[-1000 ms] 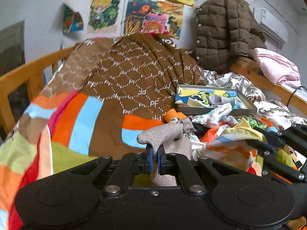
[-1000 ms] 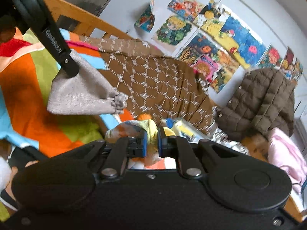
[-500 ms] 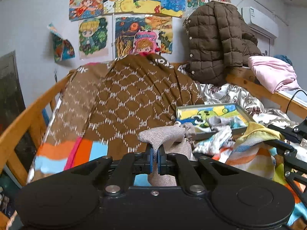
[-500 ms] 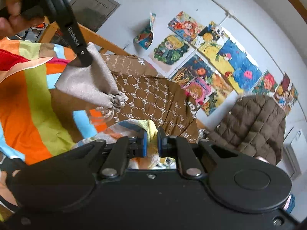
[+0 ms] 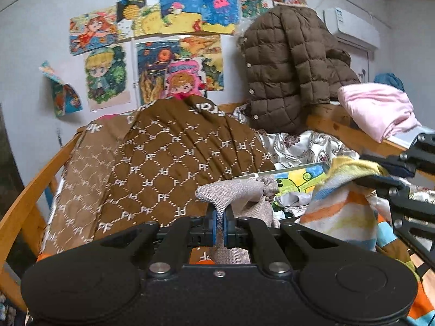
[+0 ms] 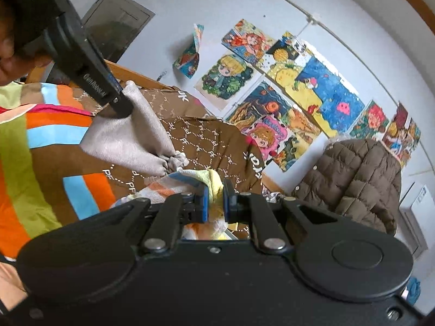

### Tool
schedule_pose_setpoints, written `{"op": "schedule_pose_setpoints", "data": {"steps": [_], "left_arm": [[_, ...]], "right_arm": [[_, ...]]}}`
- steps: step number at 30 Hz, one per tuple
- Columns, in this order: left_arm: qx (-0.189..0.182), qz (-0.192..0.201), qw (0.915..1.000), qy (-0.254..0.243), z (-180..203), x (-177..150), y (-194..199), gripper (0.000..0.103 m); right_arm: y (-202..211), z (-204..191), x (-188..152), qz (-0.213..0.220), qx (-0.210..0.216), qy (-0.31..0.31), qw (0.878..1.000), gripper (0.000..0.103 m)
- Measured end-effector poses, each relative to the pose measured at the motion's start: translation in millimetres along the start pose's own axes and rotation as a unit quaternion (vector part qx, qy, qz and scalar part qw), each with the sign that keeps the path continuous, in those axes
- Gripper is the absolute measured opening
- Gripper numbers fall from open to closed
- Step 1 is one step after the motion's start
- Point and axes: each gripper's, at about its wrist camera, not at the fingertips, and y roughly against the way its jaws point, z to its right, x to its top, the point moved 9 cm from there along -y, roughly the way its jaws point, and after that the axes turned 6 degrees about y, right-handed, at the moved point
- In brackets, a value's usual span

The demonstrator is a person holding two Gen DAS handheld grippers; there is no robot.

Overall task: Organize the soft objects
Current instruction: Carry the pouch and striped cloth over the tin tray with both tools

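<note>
The pouch (image 5: 239, 193) pinched in the left tongs (image 5: 220, 221) is coarse, matt grey-beige woven cloth. The towel (image 6: 190, 182) between the right tongs (image 6: 214, 201) is soft, fluffy striped terry. Both tongs are matt black plastic with blue pads and shiny metal rivets. Beyond them lies a brown quilt (image 5: 174, 163), matt cloth with pale stitching. Further right, a puffy quilted jacket (image 5: 288, 65) has a slight sheen. The bed rail (image 5: 30, 195) at far left is smooth varnished wood. Paper drawings (image 5: 174, 21) cover the wall.
</note>
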Motion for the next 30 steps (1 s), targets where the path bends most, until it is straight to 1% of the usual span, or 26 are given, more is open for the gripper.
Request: {"op": "schedule_pose_setpoints", "data": {"steps": [3, 6, 8, 11, 13, 15, 18, 21, 25, 30], "left_arm": [[-0.011, -0.010, 0.9997, -0.019, 13, 5, -30, 0.004], [-0.032, -0.021, 0.9982, -0.047, 31, 11, -66, 0.004], [-0.049, -0.021, 0.9967, -0.062, 45, 15, -94, 0.004], [-0.068, -0.018, 0.9951, -0.069, 62, 20, -134, 0.004], [-0.077, -0.017, 0.9940, -0.075, 70, 21, -160, 0.004], [-0.082, -0.019, 0.9937, -0.074, 75, 22, -185, 0.004], [-0.083, -0.011, 0.9939, -0.071, 77, 26, -217, 0.004], [-0.082, -0.015, 0.9953, -0.050, 76, 27, -252, 0.004], [-0.078, -0.017, 0.9965, -0.025, 73, 27, -294, 0.004], [-0.081, -0.020, 0.9965, 0.002, 76, 22, -332, 0.004]], "right_arm": [[-19, 12, -11, -0.009, -0.001, -0.014, 1.000, 0.005], [-37, 22, -25, -0.024, -0.007, -0.027, 0.999, 0.005], [-54, 34, -36, -0.034, -0.013, -0.035, 0.999, 0.005], [-79, 49, -48, -0.042, -0.019, -0.023, 0.999, 0.005], [-98, 60, -56, -0.045, -0.022, -0.026, 0.998, 0.005], [-125, 73, -67, -0.047, -0.023, -0.038, 0.998, 0.005], [-166, 91, -85, -0.052, -0.025, -0.049, 0.997, 0.005], [-204, 108, -105, -0.061, -0.029, -0.060, 0.996, 0.005], [-250, 120, -131, -0.073, -0.037, -0.074, 0.994, 0.005], [-298, 127, -165, -0.098, -0.050, -0.100, 0.989, 0.005]]}}
